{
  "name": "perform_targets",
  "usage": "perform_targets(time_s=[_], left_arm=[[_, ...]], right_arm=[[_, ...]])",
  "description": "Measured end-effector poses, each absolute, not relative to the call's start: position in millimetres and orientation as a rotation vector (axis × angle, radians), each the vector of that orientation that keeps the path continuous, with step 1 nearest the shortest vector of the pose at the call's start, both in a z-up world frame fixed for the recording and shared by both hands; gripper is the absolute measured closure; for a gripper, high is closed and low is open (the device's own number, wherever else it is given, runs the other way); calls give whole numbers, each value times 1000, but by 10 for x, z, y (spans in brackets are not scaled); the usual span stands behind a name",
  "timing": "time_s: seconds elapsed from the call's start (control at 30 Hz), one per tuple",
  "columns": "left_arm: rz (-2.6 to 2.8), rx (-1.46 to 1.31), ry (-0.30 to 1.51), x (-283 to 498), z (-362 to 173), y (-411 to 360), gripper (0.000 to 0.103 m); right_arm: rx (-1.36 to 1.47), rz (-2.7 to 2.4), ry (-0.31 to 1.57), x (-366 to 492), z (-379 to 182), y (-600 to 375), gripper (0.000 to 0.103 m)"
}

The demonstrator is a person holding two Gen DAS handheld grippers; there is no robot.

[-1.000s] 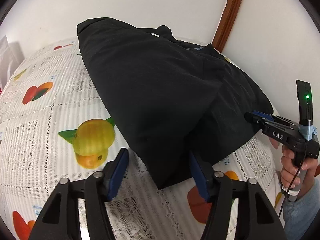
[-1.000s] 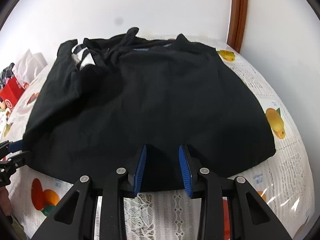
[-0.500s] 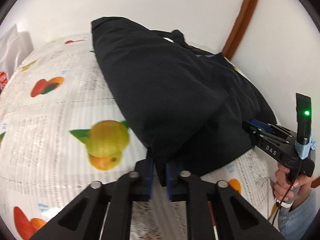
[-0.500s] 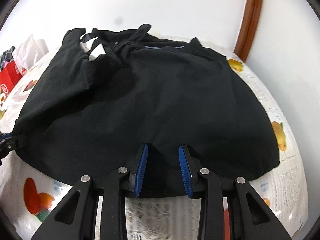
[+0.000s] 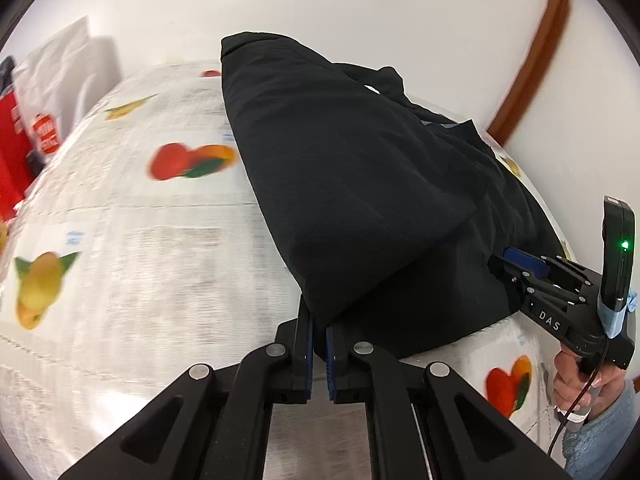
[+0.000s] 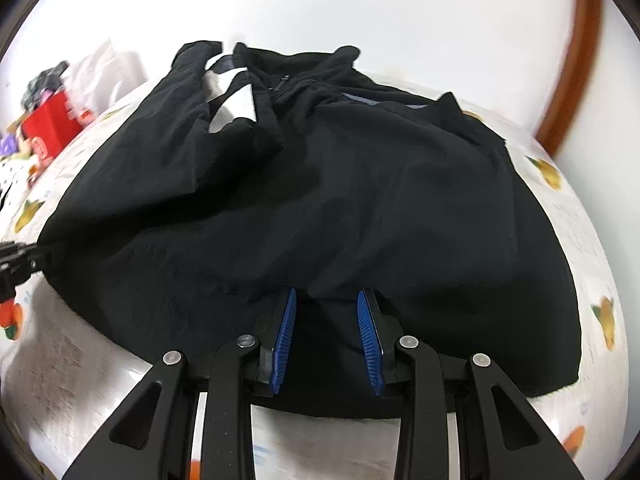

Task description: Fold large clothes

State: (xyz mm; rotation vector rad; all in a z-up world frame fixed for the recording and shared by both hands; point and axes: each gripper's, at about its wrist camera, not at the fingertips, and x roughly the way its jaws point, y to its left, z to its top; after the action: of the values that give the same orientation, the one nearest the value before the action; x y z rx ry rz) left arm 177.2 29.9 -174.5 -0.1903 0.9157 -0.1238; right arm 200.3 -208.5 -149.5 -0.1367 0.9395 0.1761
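Note:
A large black garment (image 5: 360, 184) lies spread on a table with a fruit-print cloth (image 5: 140, 248). My left gripper (image 5: 319, 322) is shut on the garment's near left corner. In the right wrist view the garment (image 6: 320, 208) fills the middle, with straps at its far end. My right gripper (image 6: 327, 300) is open, its blue pads either side of the garment's near hem, over the cloth. The right gripper also shows in the left wrist view (image 5: 520, 264), held by a hand at the garment's edge. The left gripper shows at the right wrist view's left edge (image 6: 16, 260).
A red box (image 6: 52, 128) and white bags (image 5: 64, 76) stand at the table's far left. A white wall and a brown wooden door frame (image 5: 536, 52) lie behind the table. The tablecloth (image 6: 592, 280) reaches the right edge.
My left gripper closed on the garment's near left corner and has pulled it, lifting that edge. My right gripper stayed open at the near hem and moved in slightly.

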Motion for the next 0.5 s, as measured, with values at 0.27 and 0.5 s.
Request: perform_targets(time_s=[0.27,0.5], left_arm=[[-62,-231,938,1586,-1744,747,97],[-114,-286,938,1566,-1740,846,95]], right_arm=[[-173,303,967,2047,-1439,-1559,69],[-145,403,919,2102,-991,-1419,50]])
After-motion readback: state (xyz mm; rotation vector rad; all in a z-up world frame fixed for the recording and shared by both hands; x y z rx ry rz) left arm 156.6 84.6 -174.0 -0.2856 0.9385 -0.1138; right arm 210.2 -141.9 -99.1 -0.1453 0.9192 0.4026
